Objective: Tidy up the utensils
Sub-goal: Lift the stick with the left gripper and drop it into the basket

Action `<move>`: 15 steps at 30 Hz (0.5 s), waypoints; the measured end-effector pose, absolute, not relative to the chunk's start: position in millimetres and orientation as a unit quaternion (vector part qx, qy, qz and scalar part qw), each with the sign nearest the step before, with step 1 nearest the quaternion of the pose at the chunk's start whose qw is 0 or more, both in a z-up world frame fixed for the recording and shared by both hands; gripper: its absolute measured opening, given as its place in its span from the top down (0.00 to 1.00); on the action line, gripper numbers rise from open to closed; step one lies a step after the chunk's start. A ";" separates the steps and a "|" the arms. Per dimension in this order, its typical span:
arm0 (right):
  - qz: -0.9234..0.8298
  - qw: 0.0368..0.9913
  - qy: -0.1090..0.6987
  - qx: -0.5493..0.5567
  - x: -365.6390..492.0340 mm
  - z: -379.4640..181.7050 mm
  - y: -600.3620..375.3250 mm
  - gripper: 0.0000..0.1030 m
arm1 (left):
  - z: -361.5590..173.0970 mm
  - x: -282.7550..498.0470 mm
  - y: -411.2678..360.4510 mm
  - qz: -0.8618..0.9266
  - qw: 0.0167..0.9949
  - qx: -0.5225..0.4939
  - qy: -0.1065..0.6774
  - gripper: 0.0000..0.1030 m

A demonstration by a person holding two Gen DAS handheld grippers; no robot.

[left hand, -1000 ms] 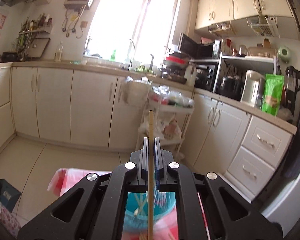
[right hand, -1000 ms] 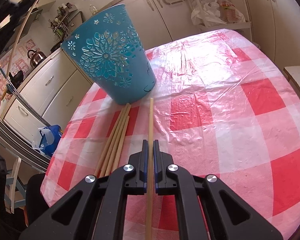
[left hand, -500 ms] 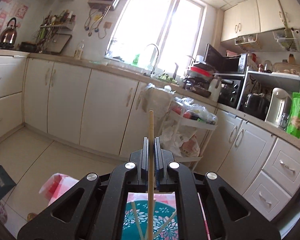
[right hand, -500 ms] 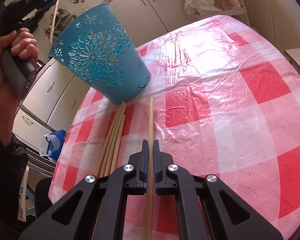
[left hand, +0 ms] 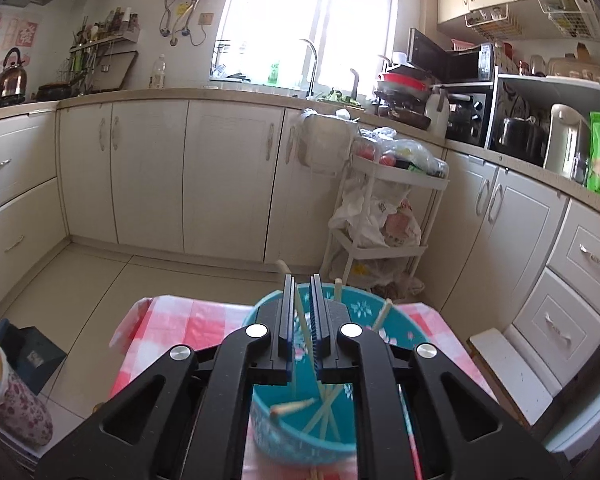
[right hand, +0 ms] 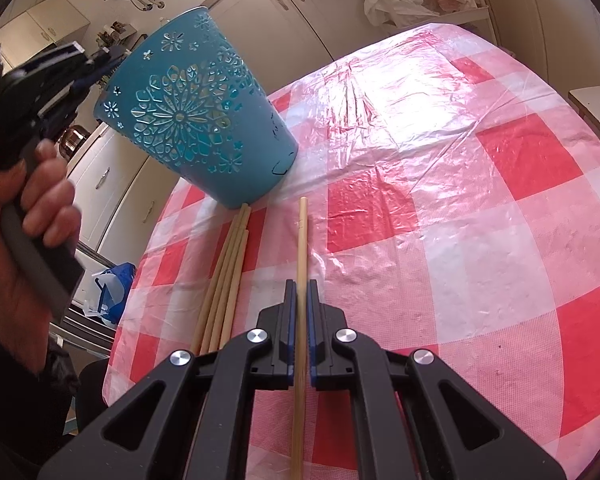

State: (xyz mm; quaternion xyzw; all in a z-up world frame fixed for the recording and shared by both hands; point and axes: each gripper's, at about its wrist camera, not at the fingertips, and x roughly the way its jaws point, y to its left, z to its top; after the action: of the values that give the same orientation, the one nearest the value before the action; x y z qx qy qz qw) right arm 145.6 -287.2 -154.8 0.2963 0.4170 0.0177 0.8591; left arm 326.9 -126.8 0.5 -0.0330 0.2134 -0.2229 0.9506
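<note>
The right gripper is pressed together on a single wooden chopstick, which runs forward between its jaws and lies low over the red-and-white checked cloth of the tabletop. Just left of that chopstick, a bundle of loose chopsticks lies flat on the cloth, their far ends reaching the foot of the teal cup. The cup stands on the tabletop beyond them, its wall cut through with flower patterns. At the left edge of this view a hand grips the handle of the left gripper, whose tip sits at the cup's rim.

From the left wrist view, the left gripper hovers right over the cup's open mouth, pointing slightly downward. Its jaws have just been opening and now stand a little apart. A pale chopstick slants through the gap between them, and the pads do not appear to press on it; its lower part reaches down into the cup. More chopsticks already stand and lean inside the cup, some tips poking above the rim. Beyond the tabletop lie a tiled floor, a white trolley hung with bags, and cream cabinets under a bright window.
</note>
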 end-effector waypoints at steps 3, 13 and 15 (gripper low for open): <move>0.017 0.858 0.416 0.301 144.2 -154.7 -288.3 0.94 | 0.1 306.9 -122.0 -0.218 0.952 -0.022 0.215 0.77; 0.008 0.861 0.405 0.308 137.1 -153.2 -291.8 0.94 | 9.7 241.5 -117.5 -0.218 0.954 0.020 0.203 0.59; 0.004 0.864 0.399 0.306 134.8 -151.6 -291.2 0.94 | 11.8 230.0 -118.1 -0.219 0.954 0.028 0.201 0.56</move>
State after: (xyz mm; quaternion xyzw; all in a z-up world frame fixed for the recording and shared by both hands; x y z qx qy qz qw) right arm 134.8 -291.2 -151.6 0.3060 0.3995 0.0039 0.8642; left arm 230.0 -118.1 11.8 0.0284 0.2009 -0.2189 0.9544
